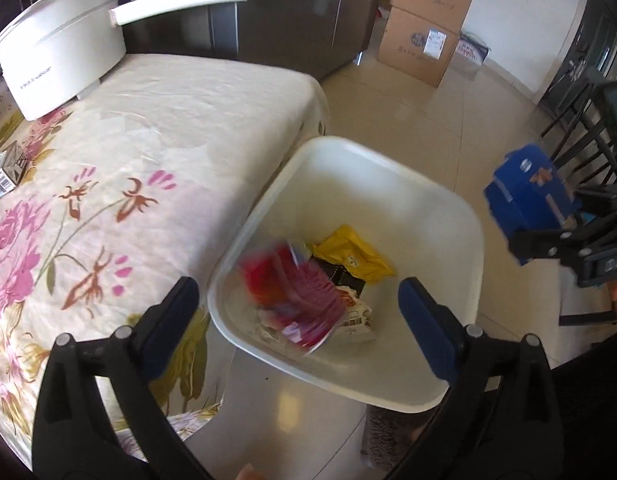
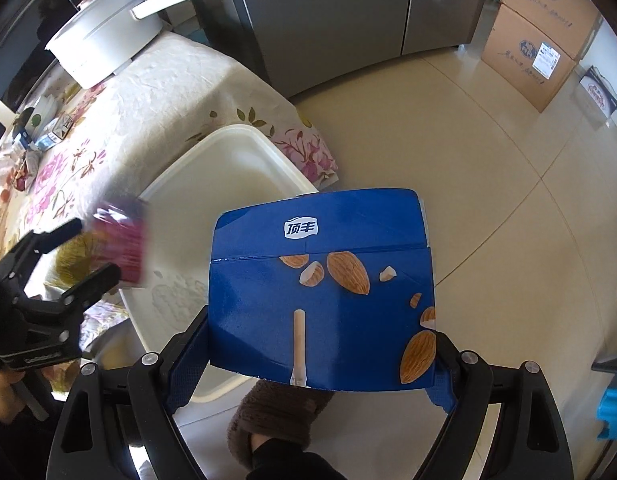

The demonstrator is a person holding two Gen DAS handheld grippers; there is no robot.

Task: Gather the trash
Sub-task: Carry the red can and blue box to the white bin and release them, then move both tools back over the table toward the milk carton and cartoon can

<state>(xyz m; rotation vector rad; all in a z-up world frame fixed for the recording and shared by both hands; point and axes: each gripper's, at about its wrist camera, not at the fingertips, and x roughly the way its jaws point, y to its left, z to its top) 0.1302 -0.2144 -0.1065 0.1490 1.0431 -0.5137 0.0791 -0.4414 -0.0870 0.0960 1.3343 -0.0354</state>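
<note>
A white trash bin [image 1: 436, 216] stands on the floor beside the table; it also shows in the right wrist view [image 2: 228, 136]. It holds a yellow wrapper [image 1: 354, 254] and other packets. My left gripper [image 1: 298, 320] is open above the bin. A blurred red and pink wrapper [image 1: 296, 296] is in the air just below its jaws, over the bin; it also shows in the right wrist view [image 2: 122, 240]. My right gripper [image 2: 322, 354] is shut on a blue almond carton [image 2: 324, 280], held right of the bin; the carton also shows in the left wrist view [image 1: 528, 192].
The table with a floral cloth [image 1: 148, 140] carries a white electric pot [image 1: 60, 52] and a small carton [image 1: 6, 168] at its left. Stacked cardboard boxes [image 1: 424, 20] stand by the far wall. A dark chair [image 1: 580, 148] is at right. A brown slipper [image 2: 276, 412] is below the carton.
</note>
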